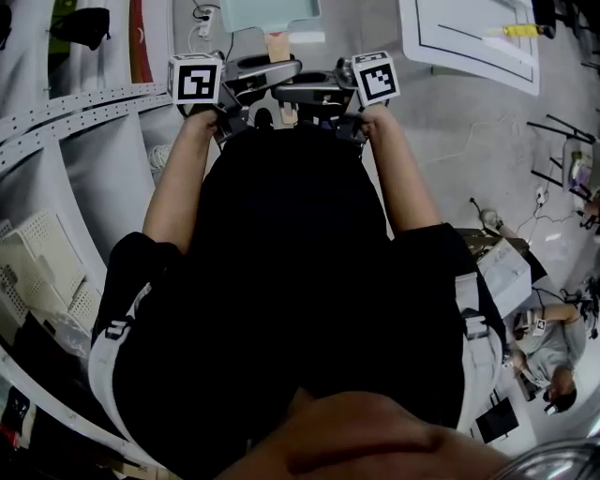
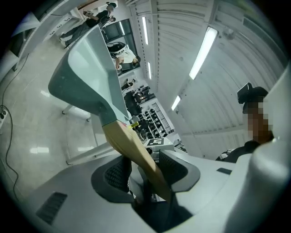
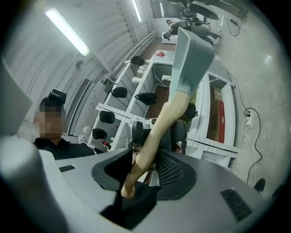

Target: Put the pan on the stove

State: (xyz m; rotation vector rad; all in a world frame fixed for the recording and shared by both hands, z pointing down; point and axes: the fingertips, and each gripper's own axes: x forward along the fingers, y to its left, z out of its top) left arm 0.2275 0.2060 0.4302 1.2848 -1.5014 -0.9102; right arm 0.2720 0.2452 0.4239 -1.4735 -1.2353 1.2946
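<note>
The pan (image 1: 272, 11) is pale green with a light wooden handle (image 1: 278, 45), and it is held out in front of the person's chest at the top of the head view. Both grippers meet on that handle from either side. My left gripper (image 1: 261, 77) is shut on the handle (image 2: 136, 152), and the pan body (image 2: 86, 77) rises up and to the left. My right gripper (image 1: 314, 89) is also shut on the handle (image 3: 157, 132), with the pan body (image 3: 191, 52) tilted above it. No stove is in view.
White perforated shelving (image 1: 66, 112) curves along the left. A white table (image 1: 469, 37) stands at the top right over a grey floor. Another person (image 1: 548, 347) sits at the lower right. Racks holding dark headsets (image 3: 136, 98) show behind the right gripper.
</note>
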